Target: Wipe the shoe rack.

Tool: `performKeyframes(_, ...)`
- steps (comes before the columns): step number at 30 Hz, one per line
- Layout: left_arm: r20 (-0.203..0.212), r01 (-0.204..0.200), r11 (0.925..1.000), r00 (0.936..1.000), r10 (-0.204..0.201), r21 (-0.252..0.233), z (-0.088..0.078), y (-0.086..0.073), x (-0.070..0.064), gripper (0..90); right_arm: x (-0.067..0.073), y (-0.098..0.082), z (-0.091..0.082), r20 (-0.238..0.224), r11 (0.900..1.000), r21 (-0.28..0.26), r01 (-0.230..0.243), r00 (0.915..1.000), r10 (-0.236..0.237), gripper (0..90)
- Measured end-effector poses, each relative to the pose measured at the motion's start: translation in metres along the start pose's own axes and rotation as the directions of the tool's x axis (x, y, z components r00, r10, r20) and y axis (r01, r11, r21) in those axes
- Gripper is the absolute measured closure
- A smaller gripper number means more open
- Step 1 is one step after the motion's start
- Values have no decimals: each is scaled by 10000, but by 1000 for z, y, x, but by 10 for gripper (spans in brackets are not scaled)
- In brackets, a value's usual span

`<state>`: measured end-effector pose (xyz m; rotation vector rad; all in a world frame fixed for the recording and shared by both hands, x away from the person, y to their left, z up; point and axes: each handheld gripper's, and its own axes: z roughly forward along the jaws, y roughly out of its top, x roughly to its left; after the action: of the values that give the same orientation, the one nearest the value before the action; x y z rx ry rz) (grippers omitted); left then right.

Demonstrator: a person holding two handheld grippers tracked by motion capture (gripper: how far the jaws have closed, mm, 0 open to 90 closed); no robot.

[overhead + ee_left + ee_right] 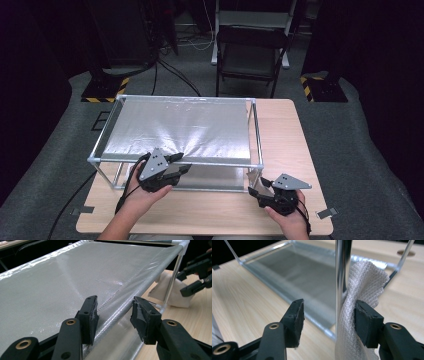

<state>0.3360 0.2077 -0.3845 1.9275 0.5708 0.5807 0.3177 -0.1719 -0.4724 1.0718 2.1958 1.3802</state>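
Basically the thing in hand is a white cloth (359,290), waffle-weave, bunched up against the near right upright post (342,285) of a metal-frame rack (175,162). In the right gripper view it sits centre-right of frame, draped round the post & hanging to the bottom edge; in the left gripper view it's a pale lump at the right edge, on the wooden table (285,130) by the post's foot. Looks light, soft, floppy, no stiffness, so it'll sag & trail when lifted and could snag on the post. Not fragile, and prob. not slippery given the textured weave. Best hold, I'd say: pinch a thick fold on the side clear of the post, not the loose corner up top, and avoid catching the tube w/ it.

Right gripper (328,315): claw spread, post & cloth both in the gap; the right pad is just at the fabric, but no squeeze shows. In the high view it's lower right of frame, at the rack's near right corner.

Left gripper (115,315): jaws spread halfway, straddling the rack's near top rail and the edge of the silvery mesh shelf (62,277); the left pad is close on the mesh, the right one off it, so not pinching as far as I can tell. High view: lower centre-left.

Beyond the table: a dark chair (252,55), top centre.
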Motion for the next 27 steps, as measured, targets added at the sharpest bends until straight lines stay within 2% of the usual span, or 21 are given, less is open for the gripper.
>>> performKeyframes(4,-3,-2,10000,10000,2,-6,0,0,0,552,-1,-12,7,-8,9992,295,-281,9996,282,442)
performKeyframes(6,0,-5,10000,10000,5,-3,0,0,0,552,-1,-13,7,-30,9990,249,-372,9993,373,443)
performKeyframes(11,6,-15,10000,10000,15,-4,0,0,0,552,1,1,-5,-104,9985,-481,-267,9996,263,440)
performKeyframes(14,22,-5,10000,10000,5,-39,0,0,0,552,2,11,-11,-434,9955,-936,-164,9990,124,440)
performKeyframes(16,8,-4,10000,10000,4,-35,0,0,0,552,3,12,-9,-269,9975,-710,54,9996,-73,449)
performKeyframes(19,-5,-20,10000,10000,20,-17,0,0,0,552,1,7,-4,-169,9987,-502,35,9998,-44,451)
performKeyframes(22,12,-20,10000,10000,20,-31,0,0,0,552,-3,1,-6,-152,9984,-497,-272,9995,265,445)
performKeyframes(25,-3,-18,10000,10000,18,-29,0,-1,0,552,-9,-7,-9,277,9994,-214,-262,9993,268,435)
performKeyframes(27,-8,-15,10000,10000,15,-37,0,-1,0,552,-14,-14,-11,422,9990,7,-445,9981,445,434)
